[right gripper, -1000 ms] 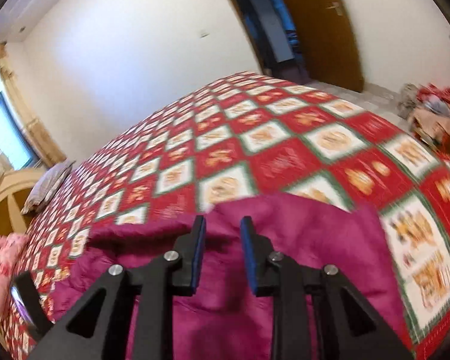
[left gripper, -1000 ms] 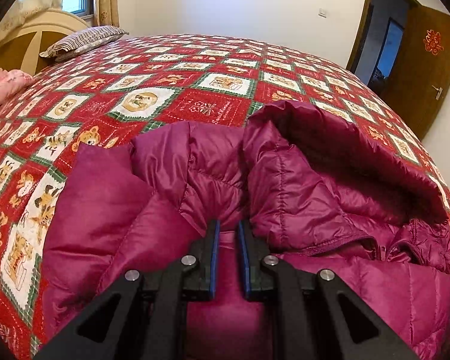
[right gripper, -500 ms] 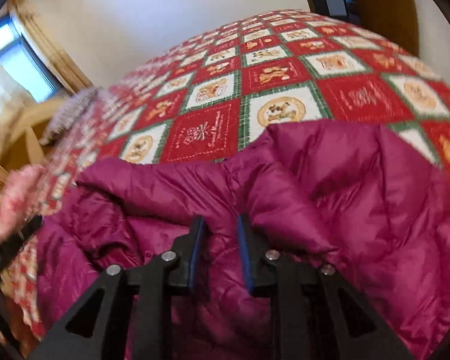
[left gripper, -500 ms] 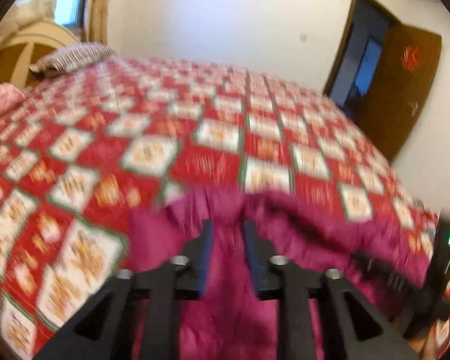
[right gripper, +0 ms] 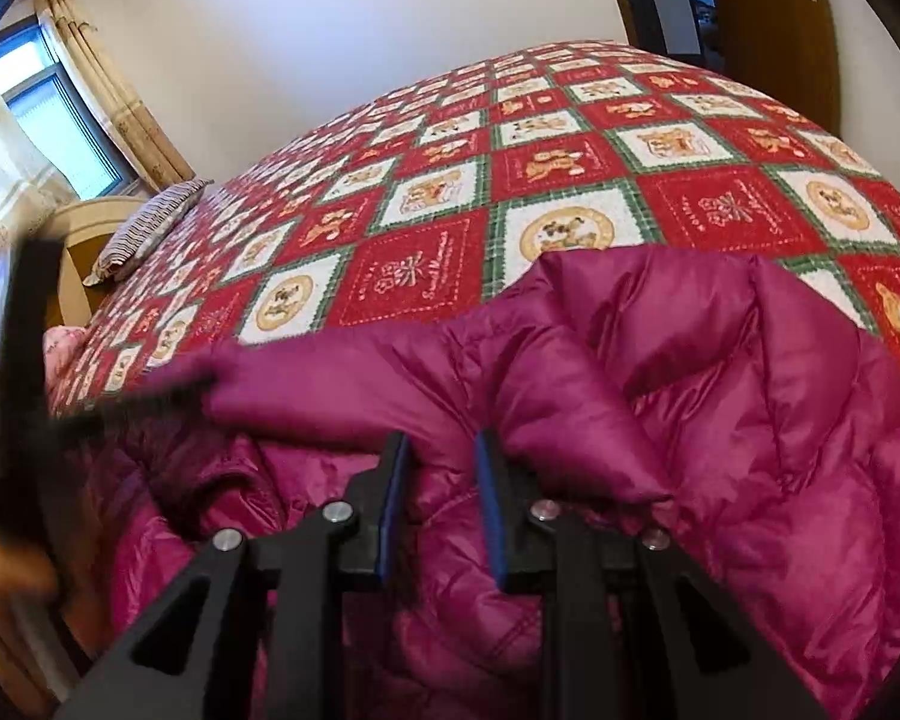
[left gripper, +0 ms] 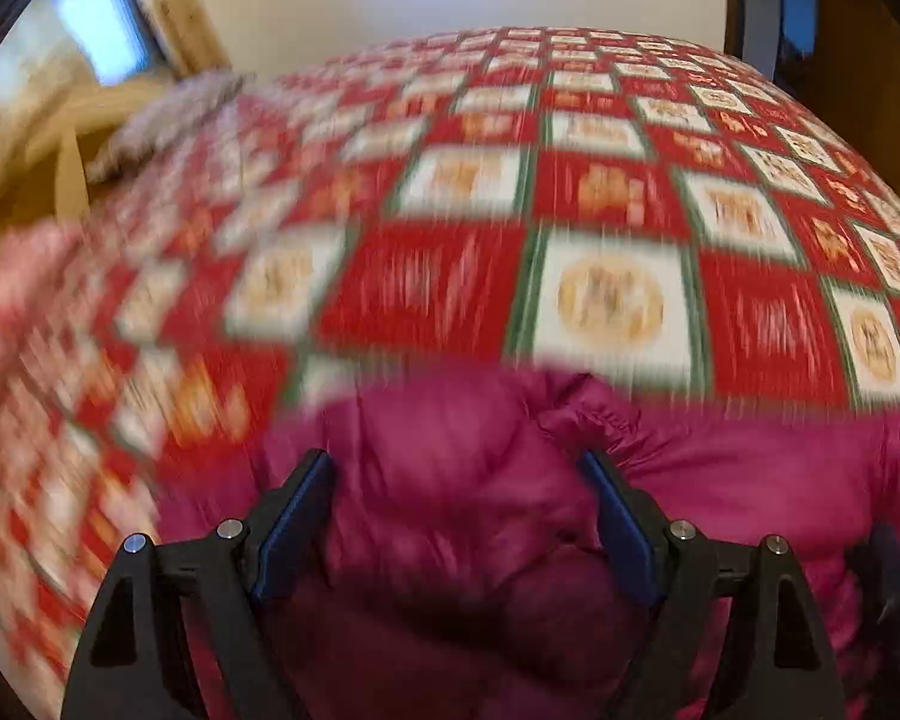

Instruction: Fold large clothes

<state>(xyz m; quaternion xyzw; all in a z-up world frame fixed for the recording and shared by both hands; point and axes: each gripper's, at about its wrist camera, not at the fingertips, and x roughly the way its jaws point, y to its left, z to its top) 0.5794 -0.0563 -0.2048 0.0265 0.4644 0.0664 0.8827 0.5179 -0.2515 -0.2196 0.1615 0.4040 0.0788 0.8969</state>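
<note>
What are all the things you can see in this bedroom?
Jacket: one, magenta, puffy, crumpled on the near edge of the bed.
Quilt: one, red, white and green squares with bears, covering the bed.
Pillow: one, striped, at the far left end of the bed.
Window: one, with beige curtains, far left.
Door: one, brown, far right.
Left gripper: black, blue pads, jaws wide open over the jacket.
Right gripper: black, blue pads, jaws narrowly apart, jacket fabric between them.

1. I see one magenta puffer jacket (right gripper: 660, 396).
2. One red patchwork quilt (right gripper: 570, 168) lies under it.
3. One striped pillow (right gripper: 150, 222) sits far left.
4. I hold two grippers: left gripper (left gripper: 456, 480), right gripper (right gripper: 441, 456).
</note>
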